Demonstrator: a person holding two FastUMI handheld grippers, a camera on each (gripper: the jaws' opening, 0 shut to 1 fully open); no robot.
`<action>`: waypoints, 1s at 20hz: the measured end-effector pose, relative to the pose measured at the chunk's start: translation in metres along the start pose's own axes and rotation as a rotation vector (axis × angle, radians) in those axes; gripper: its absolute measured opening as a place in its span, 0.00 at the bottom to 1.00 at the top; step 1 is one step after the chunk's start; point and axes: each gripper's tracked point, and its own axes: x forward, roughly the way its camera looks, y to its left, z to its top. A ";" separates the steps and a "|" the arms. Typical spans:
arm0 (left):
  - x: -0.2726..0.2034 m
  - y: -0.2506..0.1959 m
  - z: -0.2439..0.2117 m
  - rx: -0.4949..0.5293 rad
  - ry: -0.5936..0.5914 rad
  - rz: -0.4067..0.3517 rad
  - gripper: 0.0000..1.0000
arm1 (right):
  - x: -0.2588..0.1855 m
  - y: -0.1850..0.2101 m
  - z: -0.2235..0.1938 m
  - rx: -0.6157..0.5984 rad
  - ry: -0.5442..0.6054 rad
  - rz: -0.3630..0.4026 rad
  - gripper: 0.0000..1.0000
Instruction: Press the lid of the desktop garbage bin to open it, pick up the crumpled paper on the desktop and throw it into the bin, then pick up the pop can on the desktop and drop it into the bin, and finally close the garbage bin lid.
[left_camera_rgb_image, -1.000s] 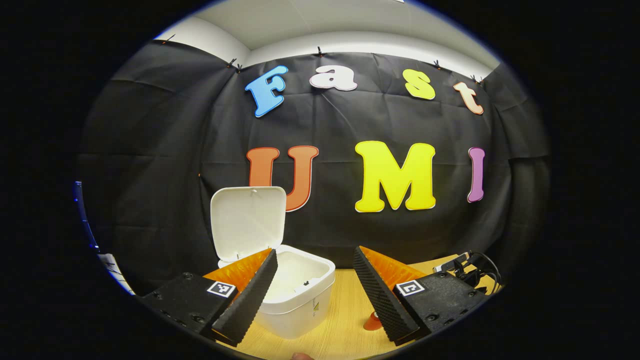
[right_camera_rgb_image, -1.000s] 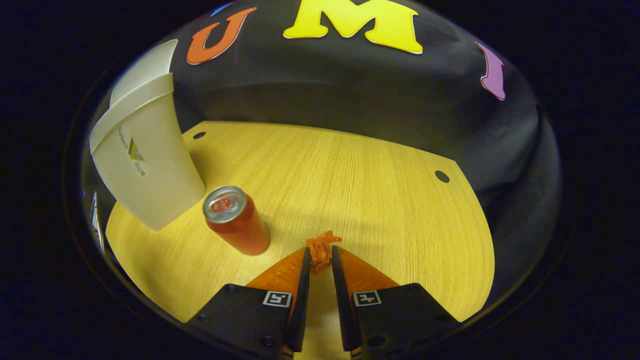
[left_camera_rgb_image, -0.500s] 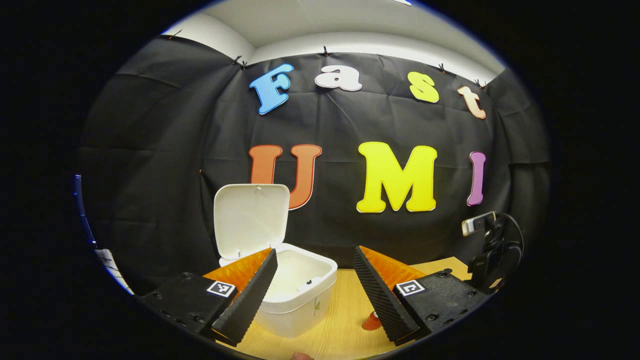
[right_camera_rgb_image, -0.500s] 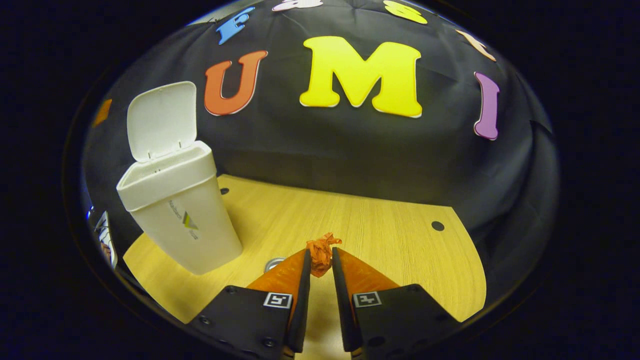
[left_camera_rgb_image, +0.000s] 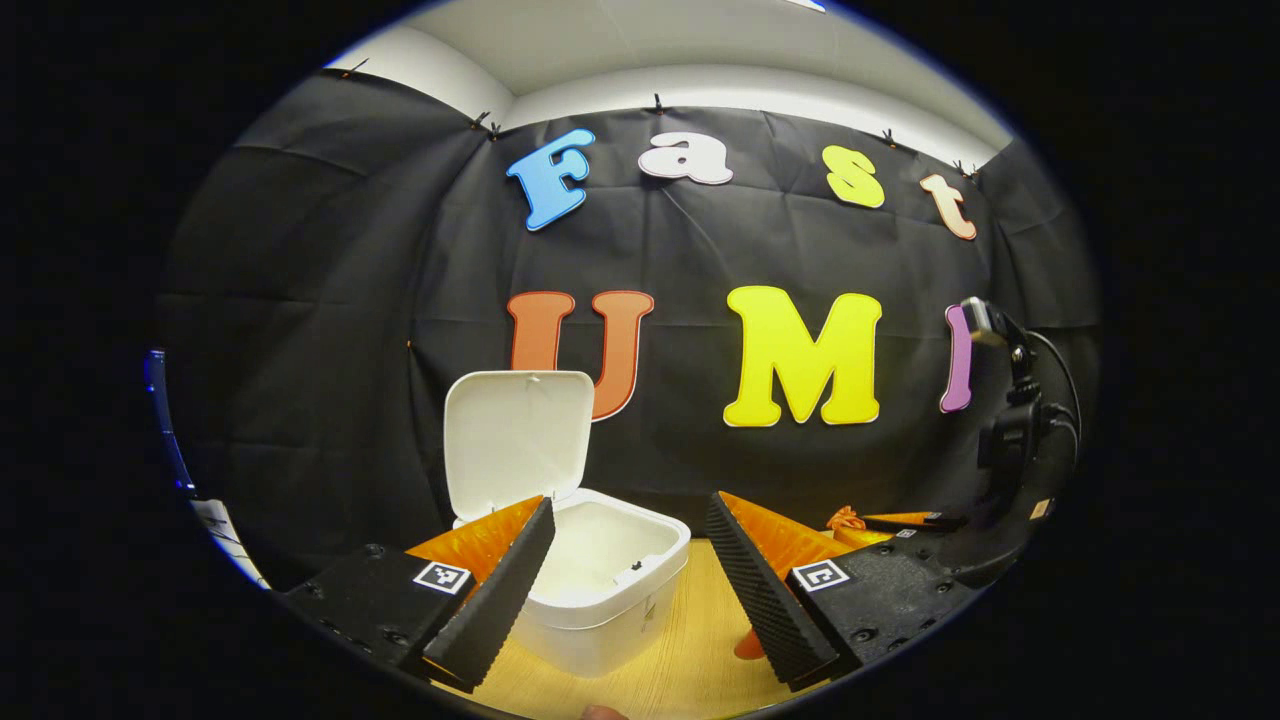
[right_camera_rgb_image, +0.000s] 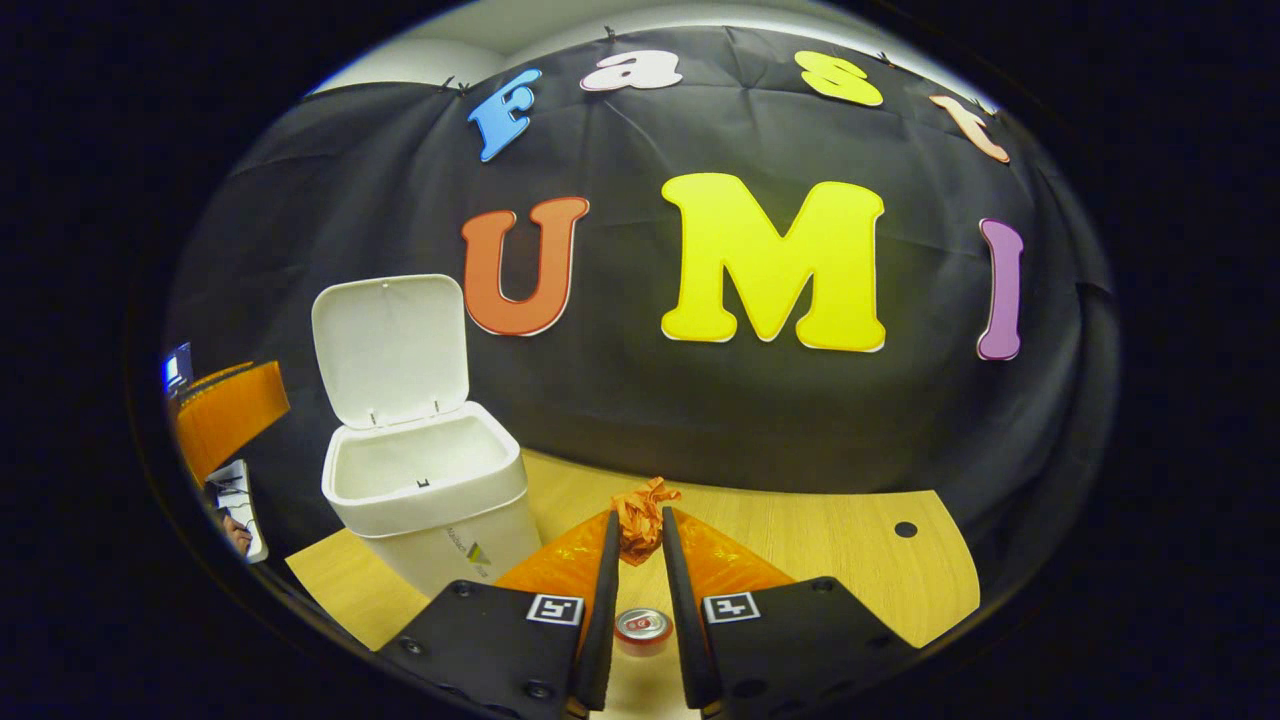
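At the far left of the right gripper view an orange finger of the left gripper (right_camera_rgb_image: 232, 408) is seen, well apart from everything else, and in its own view the 2 fingers are spread wide with nothing between them, the bin (left_camera_rgb_image: 600, 590) being framed in the gap. Next to the right stands the white garbage bin (right_camera_rgb_image: 430, 500) on the wooden desktop (right_camera_rgb_image: 830, 560), its lid (right_camera_rgb_image: 392, 348) tipped up and back on its hinge, so step 1, the pressing open of the lid, is judged done; the inside that can be seen looks bare, with no paper or can in it. Further right, near the middle of the right gripper view, the crumpled paper (right_camera_rgb_image: 640, 518), an orange wad, is pinched between the tips of the right gripper (right_camera_rgb_image: 637, 545), both fingers pressed onto it, and it is held above the desktop and to the right of the bin opening, not over it. The pick-up of the paper is therefore judged complete, while the carry across to the bin and the release are left. Just below the pinched wad, between the finger bases, the silver top of the pop can (right_camera_rgb_image: 642, 626) is seen standing upright on the desktop, untouched. Still to be done: 1 paper drop, 1 can pick-up and drop, and the closing of the lid
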 end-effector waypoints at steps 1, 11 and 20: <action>0.000 0.002 0.002 0.002 -0.004 0.002 1.00 | 0.000 0.007 0.007 0.004 -0.012 0.014 0.29; 0.000 0.037 0.012 0.011 -0.028 0.040 1.00 | 0.028 0.077 0.043 0.015 -0.053 0.148 0.29; 0.002 0.066 0.017 0.012 -0.042 0.085 1.00 | 0.072 0.165 0.033 -0.025 0.000 0.323 0.29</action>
